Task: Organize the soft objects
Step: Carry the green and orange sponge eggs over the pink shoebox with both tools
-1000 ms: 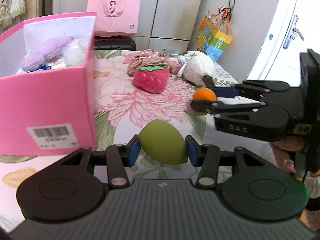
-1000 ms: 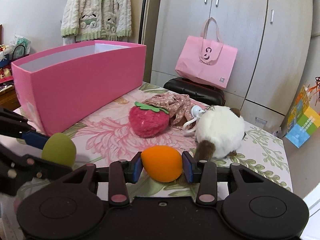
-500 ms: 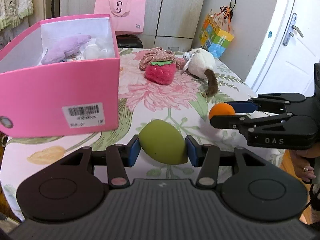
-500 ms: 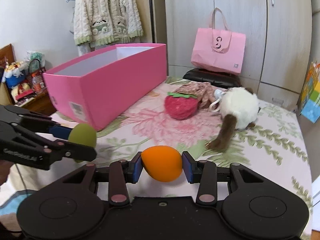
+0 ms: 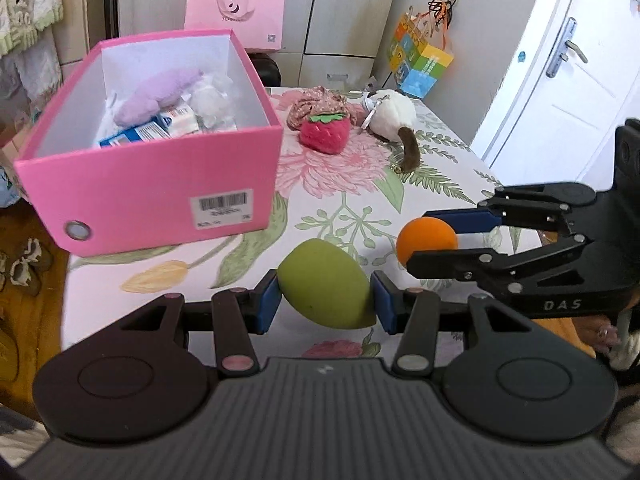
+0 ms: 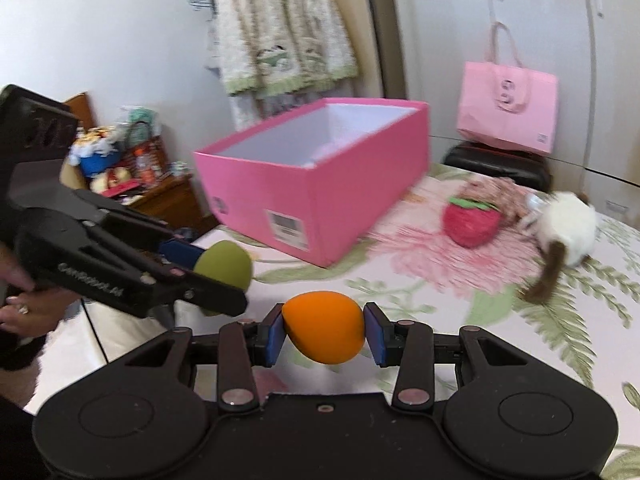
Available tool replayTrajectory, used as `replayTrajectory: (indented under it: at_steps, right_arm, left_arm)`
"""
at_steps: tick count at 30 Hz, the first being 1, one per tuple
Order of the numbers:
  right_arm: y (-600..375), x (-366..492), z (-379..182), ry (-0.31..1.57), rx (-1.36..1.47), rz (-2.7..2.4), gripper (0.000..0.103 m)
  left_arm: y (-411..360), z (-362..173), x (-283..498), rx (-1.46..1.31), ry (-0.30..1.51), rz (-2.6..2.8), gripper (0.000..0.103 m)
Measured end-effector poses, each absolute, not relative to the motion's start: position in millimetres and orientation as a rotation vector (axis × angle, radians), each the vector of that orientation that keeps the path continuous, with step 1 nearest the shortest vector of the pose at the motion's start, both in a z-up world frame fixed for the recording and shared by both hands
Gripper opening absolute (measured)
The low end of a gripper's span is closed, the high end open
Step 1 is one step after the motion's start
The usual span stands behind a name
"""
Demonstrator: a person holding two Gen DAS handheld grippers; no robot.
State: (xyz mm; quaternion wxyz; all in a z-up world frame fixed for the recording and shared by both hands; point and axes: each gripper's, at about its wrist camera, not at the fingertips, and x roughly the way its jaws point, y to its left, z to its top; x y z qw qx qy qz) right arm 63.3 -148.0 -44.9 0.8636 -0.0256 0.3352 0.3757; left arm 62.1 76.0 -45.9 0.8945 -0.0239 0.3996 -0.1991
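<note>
L gripper [image 5: 325,295] clamps green sponge [image 5: 326,284] midbody, R gripper [image 6: 324,334] clamps orange sponge [image 6: 325,327]; both look light, squashy; box [image 5: 160,188] at 10 o'clock.

A box [image 5: 152,196] stands on the left part of a table [image 5: 440,184], at its near edge. In the box lie a plush [image 5: 160,94] and some packets [image 5: 152,130], toward its far end. Right of the box, farther back, a strawberry [image 5: 325,134] lies against a cloth bundle [image 5: 316,102] behind it. Just right of these lies a furry toy [image 5: 390,114], its tail toward the near side. Behind the table a bag [image 5: 236,12] stands on a case [image 6: 496,162]. Over the near edge, the left gripper [image 5: 325,302] holds one sponge [image 5: 325,290]; to its right the right gripper [image 6: 324,334] holds another sponge [image 6: 325,332].
</note>
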Motion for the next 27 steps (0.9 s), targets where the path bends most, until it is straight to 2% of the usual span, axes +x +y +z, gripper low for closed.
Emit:
replayTrajectory:
  at_steps: [8,16,27]
  right_arm:
    - [-122.9,60.4,-10.3,0.638,-0.079,0.894,0.046]
    - [-96.7,74.8,17.0,0.585,-0.124,0.948,0.046]
    - [-67.6,138.1,28.9,0.501,-0.16,0.932,0.047]
  left_arm:
    - [101.8,-4.2,57.1,-0.008,0.813,-0.384,0.048]
    - [122.2,27.2,60.3,0.001,0.724,-0.33,0.048]
    - [149.6,28.2,118.3,-0.09,0.689,-0.283,0.048]
